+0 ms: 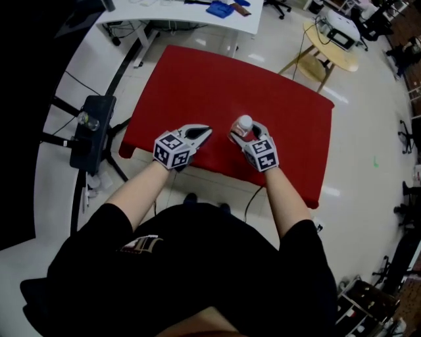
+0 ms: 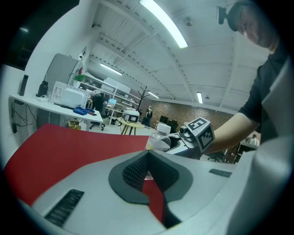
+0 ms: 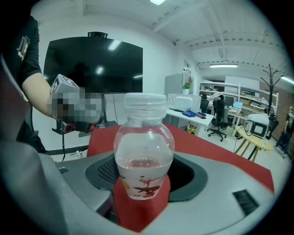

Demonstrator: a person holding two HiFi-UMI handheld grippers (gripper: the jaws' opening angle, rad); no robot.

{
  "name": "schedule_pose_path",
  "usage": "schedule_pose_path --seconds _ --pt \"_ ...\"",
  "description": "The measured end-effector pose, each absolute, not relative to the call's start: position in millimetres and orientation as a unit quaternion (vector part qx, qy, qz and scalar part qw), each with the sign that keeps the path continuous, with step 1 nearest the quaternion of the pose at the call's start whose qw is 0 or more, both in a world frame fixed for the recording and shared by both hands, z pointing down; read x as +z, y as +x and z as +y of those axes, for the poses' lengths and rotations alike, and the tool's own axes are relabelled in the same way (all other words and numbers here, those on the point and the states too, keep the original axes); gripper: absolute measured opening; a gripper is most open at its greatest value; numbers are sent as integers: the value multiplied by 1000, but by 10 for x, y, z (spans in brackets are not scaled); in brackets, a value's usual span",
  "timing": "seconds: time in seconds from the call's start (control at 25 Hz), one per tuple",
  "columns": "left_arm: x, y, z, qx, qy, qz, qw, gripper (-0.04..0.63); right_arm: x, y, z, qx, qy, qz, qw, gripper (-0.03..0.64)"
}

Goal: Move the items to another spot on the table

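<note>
A small clear bottle (image 1: 244, 122) with a white cap, some liquid and a printed label is upright near the front of the red table (image 1: 197, 79). My right gripper (image 1: 247, 131) is shut on it; in the right gripper view the dark pads press both sides of the bottle (image 3: 143, 156). To its left my left gripper (image 1: 202, 133) is shut with nothing in it, its tips pointing at the bottle. The left gripper view shows the tips (image 2: 148, 153) meeting over the red cloth, with the bottle (image 2: 158, 140) and the right gripper (image 2: 193, 137) just beyond.
Both grippers are close to the table's front edge (image 1: 217, 174). A white desk (image 1: 184, 16) with blue things stands behind the table, a round wooden table (image 1: 332, 49) at the back right, and a black stand (image 1: 92, 128) on the floor at the left.
</note>
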State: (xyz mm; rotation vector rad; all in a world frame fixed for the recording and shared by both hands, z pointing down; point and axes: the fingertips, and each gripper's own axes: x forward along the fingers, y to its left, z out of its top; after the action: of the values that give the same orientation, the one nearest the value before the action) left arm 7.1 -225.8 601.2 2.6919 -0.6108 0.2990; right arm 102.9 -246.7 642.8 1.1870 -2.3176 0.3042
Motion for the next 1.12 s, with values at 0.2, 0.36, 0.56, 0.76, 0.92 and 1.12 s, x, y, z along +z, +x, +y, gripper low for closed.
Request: schedule_pose_path --seconds 0.2,0.36,0.56,0.76,0.92,1.12 --pt "6037 88 -1614 128 953 -205 185 -6 6535 850 -1847 112 414 -866 258 304" --pt "6157 171 -1115 139 948 -190 214 -6 6780 776 -1488 107 410 -866 265 304" --pt "6305 219 -619 159 944 -165 238 -6 7024 771 -1343 106 417 -865 257 307" --pt "6306 156 -466 169 939 -181 240 -6 7022 795 -1326 120 421 -861 258 325" --pt "6048 141 -411 142 944 -196 226 -6 6897 991 -1155 146 429 -852 261 356" --pt "5480 37 -298 91 954 -198 206 -6 6341 1386 -584 174 447 -850 218 356"
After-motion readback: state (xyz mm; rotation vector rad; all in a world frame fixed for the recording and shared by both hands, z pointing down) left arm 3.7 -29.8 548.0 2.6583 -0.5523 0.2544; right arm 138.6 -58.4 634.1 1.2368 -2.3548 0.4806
